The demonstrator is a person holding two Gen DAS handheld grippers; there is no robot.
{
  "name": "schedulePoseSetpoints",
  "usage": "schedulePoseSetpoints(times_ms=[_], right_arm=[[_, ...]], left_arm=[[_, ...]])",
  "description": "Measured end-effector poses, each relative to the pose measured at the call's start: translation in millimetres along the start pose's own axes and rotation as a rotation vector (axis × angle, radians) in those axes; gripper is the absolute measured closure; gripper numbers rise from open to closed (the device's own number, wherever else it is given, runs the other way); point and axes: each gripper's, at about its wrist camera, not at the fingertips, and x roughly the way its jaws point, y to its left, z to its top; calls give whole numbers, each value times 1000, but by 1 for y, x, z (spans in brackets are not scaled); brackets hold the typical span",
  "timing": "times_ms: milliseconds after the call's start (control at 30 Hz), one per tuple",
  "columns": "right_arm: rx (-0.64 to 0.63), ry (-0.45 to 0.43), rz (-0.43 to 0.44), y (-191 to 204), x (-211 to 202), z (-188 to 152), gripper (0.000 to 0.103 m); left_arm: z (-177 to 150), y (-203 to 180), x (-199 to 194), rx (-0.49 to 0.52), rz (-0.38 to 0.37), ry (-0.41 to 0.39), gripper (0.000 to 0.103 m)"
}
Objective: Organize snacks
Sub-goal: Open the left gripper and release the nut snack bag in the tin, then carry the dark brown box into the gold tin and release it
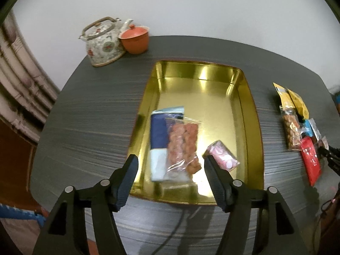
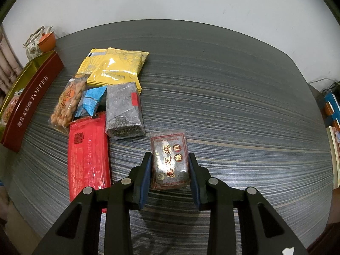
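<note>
My left gripper (image 1: pixel 171 158) hangs open above the near end of a gold tin (image 1: pixel 252 114), nothing between its fingers. In the tin lie a blue-and-white packet (image 1: pixel 158 136), a clear pack of reddish snacks (image 1: pixel 182 146) partly on top of it, and a pink packet (image 1: pixel 223 156) beside my right finger. My right gripper (image 2: pixel 170 155) is shut on a dark sesame-cake packet (image 2: pixel 170 161) that rests on the table, a pad pressing each long side. To its left lie a red packet (image 2: pixel 89 153), a dark grey pack (image 2: pixel 123 110), a small blue packet (image 2: pixel 91 101), a twisted-dough pack (image 2: pixel 67 104) and yellow packets (image 2: pixel 116 68).
A flowered teapot (image 1: pixel 104 42) and an orange lidded cup (image 1: pixel 135 39) stand at the table's far left corner, by the wall. The tin's red outer wall (image 2: pixel 31 102) reads TOFFEE. The dark striped table (image 2: pixel 233 106) stretches bare to the right of the snacks.
</note>
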Motion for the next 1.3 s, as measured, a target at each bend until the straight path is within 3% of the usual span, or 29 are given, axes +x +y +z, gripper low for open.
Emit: schedulePoseSetpoints(times_ms=[367,700,1100,1300], right_arm=[[5,-26,-45,4,-7,4,75],[29,-105,-42,16,-42,20,75],[-142,-157,148,134,-71,37,75],[-259,-169,243,199,-83,35,75]], left_arm=[[-27,39,-8,-97,29,-27,36],[-30,54,-7,-121,50,-50,36],[-30,82,-9,-248,49,-63,33],[-29,80,-11,-241,79,-78,32]])
